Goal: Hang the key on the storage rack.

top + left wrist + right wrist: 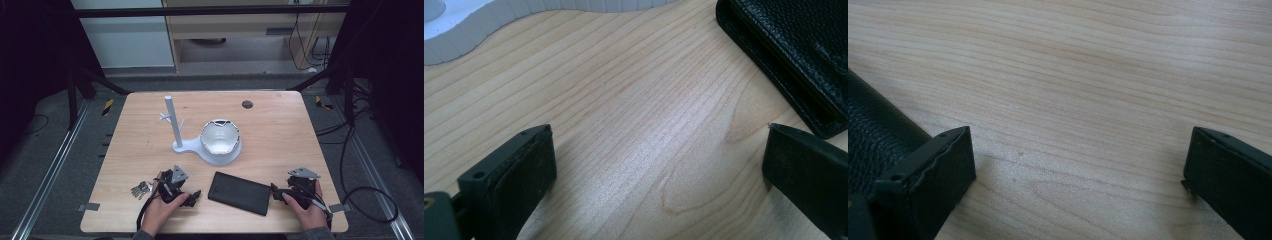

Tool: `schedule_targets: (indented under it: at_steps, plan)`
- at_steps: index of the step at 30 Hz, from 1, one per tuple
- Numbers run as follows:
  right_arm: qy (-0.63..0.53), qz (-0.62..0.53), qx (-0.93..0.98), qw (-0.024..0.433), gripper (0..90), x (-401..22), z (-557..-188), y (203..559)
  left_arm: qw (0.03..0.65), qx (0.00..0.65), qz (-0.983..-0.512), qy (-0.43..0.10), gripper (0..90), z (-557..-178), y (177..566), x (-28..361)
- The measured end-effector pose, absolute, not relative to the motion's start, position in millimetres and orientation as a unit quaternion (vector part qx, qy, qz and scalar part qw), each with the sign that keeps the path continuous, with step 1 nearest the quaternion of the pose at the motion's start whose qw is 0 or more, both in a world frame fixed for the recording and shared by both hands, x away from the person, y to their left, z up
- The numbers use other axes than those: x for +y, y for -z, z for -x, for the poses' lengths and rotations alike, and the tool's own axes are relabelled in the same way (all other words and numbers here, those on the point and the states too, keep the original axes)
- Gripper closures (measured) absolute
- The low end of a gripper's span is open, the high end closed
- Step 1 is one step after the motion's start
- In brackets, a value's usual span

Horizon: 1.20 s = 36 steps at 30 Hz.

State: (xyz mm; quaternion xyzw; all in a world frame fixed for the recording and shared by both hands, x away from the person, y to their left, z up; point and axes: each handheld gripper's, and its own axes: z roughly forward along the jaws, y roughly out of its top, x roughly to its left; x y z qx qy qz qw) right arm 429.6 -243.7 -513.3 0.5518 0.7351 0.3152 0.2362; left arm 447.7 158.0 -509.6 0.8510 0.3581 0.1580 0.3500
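My right tool (1078,175) hangs low over the pale wooden counter (1108,75), jaws spread wide with only bare wood grain between them. A black leather wallet (873,135) lies just behind my left-hand jaw's outer side.

Wallet (239,192) between left gripper (192,195) and right gripper (276,191) — keys (141,189) far left, stand (207,145) behind.
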Motion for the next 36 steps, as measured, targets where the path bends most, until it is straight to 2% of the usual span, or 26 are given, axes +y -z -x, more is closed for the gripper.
schedule_targets:
  at_steps: [6, 9, 15, 20, 23, 26, 31, 34, 36]
  plan:
    - [-0.315, -0.551, 0.736, 0.236, 0.3, -244, -430, 513, 0.347, 0.351, -0.855, -0.157, 0.7, -448, 508, 158]
    - [-0.316, -0.552, 0.735, 0.234, 0.4, -244, -430, 513, 0.326, 0.339, -0.868, -0.16, 4.3, -445, 502, 156]
    - [-0.315, -0.552, 0.735, 0.236, 0.4, -244, -429, 513, 0.287, 0.332, -0.883, -0.169, 4.5, -442, 478, 162]
    - [-0.314, -0.553, 0.735, 0.237, 0.4, -244, -429, 513, 0.237, 0.344, -0.893, -0.165, 5.4, -443, 455, 190]
    - [-0.314, -0.554, 0.734, 0.237, 0.4, -243, -429, 513, 0.212, 0.36, -0.895, -0.158, 8.8, -446, 449, 213]
    - [-0.314, -0.554, 0.734, 0.237, 0.4, -243, -429, 513, 0.214, 0.379, -0.89, -0.137, 10.9, -450, 446, 232]
    - [-0.314, -0.553, 0.734, 0.237, 0.4, -243, -429, 513, 0.226, 0.406, -0.874, -0.144, 18.2, -458, 440, 254]
    - [-0.314, -0.553, 0.734, 0.237, 0.4, -243, -429, 513, 0.204, 0.416, -0.871, -0.166, 21.6, -464, 436, 270]
    - [-0.314, -0.554, 0.734, 0.237, 0.4, -243, -429, 513, 0.197, 0.424, -0.87, -0.156, 25.7, -465, 437, 277]
